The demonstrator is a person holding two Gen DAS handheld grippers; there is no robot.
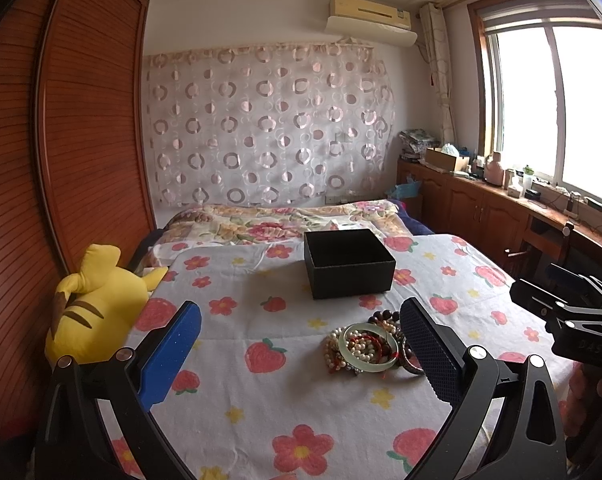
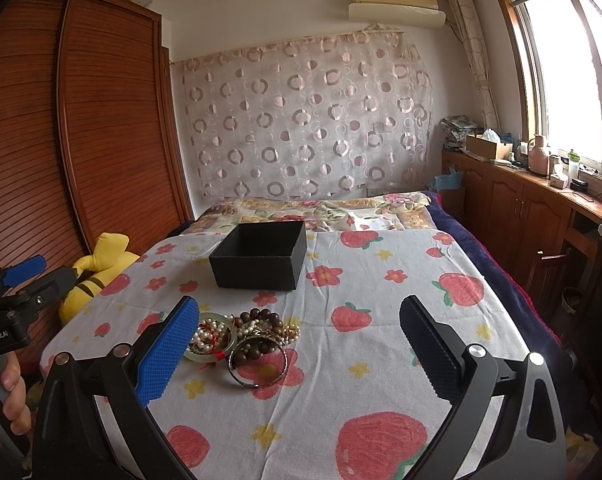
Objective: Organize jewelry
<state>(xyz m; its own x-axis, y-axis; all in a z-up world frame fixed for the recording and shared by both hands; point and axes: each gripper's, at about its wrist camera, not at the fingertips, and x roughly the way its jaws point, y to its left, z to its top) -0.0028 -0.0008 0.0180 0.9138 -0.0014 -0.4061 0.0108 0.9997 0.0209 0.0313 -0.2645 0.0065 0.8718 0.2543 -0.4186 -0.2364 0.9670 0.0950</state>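
Bed (image 1: 261, 420) with white cover printed in red strawberries and flowers; carries all task items

Jewelry pile (image 1: 371, 346): one heap on the cover, near the front of the bed. Contents: pale green bangle (image 1: 368, 348) lying flat on top, pearl strands inside and under it, dark brown wooden bead bracelet (image 2: 261, 317) at the far side, dark metal bangle (image 2: 257, 364) at the near side, red cord among the beads. Items touch and overlap; the count of separate strands cannot be told

Black box (image 1: 349, 264): open-topped, square, upright on the cover beyond the pile, apart from it. What lies inside cannot be seen

Left tool (image 1: 301, 344): jaws spread wide, holding nothing. Left finger has a blue pad, right finger a black pad. In the left wrist view the pile lies just inside the right finger, partly hidden behind it. A hand (image 2: 11, 394) grips its handle at the left edge of the right wrist view

Right tool (image 2: 299, 344): jaws spread wide, holding nothing. In the right wrist view the pile lies just beside the blue left finger, partly behind it; the span between the fingers shows only bed cover

Yellow plush toy (image 1: 93, 312): at the bed's left edge, against the brown slatted wardrobe (image 1: 61, 160)
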